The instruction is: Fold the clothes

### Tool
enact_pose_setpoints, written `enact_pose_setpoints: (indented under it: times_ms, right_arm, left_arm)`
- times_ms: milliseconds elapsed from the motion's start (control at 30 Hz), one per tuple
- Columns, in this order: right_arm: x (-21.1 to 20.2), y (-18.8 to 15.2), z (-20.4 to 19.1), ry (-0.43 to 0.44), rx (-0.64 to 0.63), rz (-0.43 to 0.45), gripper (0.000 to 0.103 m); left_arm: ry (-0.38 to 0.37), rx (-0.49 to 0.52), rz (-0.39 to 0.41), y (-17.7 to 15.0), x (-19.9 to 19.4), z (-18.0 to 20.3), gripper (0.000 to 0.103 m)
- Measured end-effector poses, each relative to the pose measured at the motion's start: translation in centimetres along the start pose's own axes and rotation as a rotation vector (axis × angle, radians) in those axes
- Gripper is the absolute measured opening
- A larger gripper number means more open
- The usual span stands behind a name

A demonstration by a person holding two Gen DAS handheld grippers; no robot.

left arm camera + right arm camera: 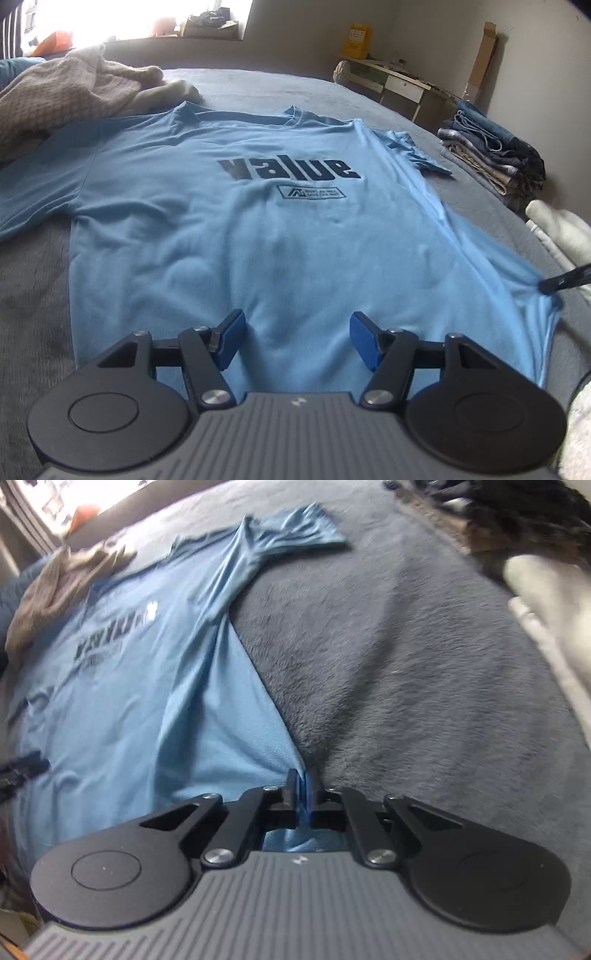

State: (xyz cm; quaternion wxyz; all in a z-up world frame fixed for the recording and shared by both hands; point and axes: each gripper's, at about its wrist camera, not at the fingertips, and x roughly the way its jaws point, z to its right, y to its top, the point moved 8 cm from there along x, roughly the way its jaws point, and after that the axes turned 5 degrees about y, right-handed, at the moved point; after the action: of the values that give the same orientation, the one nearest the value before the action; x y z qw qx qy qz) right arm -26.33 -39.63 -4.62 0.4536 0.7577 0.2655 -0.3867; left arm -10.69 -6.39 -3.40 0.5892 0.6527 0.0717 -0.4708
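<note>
One light blue T-shirt [258, 229] lies spread flat in the middle of the bed [33, 295], print side up, with one dark word and one small logo box under it. Its collar points to the far edge of the bed and its hem is at the near edge.

The left tool [295, 341] hangs over the hem with its two blue pads [364, 341] spread wide apart, gripping nothing. The right tool [303, 794] has its two fingers pressed together on the right hem corner of the T-shirt, and the cloth is pulled into tight creases there.

One beige knitted garment [66, 96] lies crumpled at the far left corner of the bed, beside the shirt's shoulder. One stack of folded clothes [495, 151] sits at the right edge. Nearer along that edge lies something white [561, 229], perhaps folded cloth; it is blurred.
</note>
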Motion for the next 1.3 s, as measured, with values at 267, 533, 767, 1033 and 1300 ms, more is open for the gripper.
enact_pose_setpoints:
  times_ms: [267,533,767,1033,1300]
  right_arm:
    - [-2.1,-4.4,5.8,-0.117,0.232,-0.020,0.000]
    - [-3.6,-4.1,7.0,0.083,0.422,0.087,0.024]
    - [-1.0,-4.6,3.7,0.047,0.223,-0.069,0.023]
    - [-2.0,-1.8,2.9,-0.155,0.087,-0.159,0.013]
    - [1.5,11.6,3.3,0.076,0.419,0.172,0.048]
  left_arm:
    - [0.010,0.034,0.000,-0.4,0.2,0.0,0.064]
    - [0.018,0.048,0.008,-0.7,0.0,0.3,0.065]
    - [0.012,0.050,0.012,-0.5,-0.4,0.2,0.064]
    - [-0.035,0.039,0.080,1.8,-0.6,0.2,0.064]
    - [-0.108,0.064,0.112,4.2,2.5,2.2,0.064]
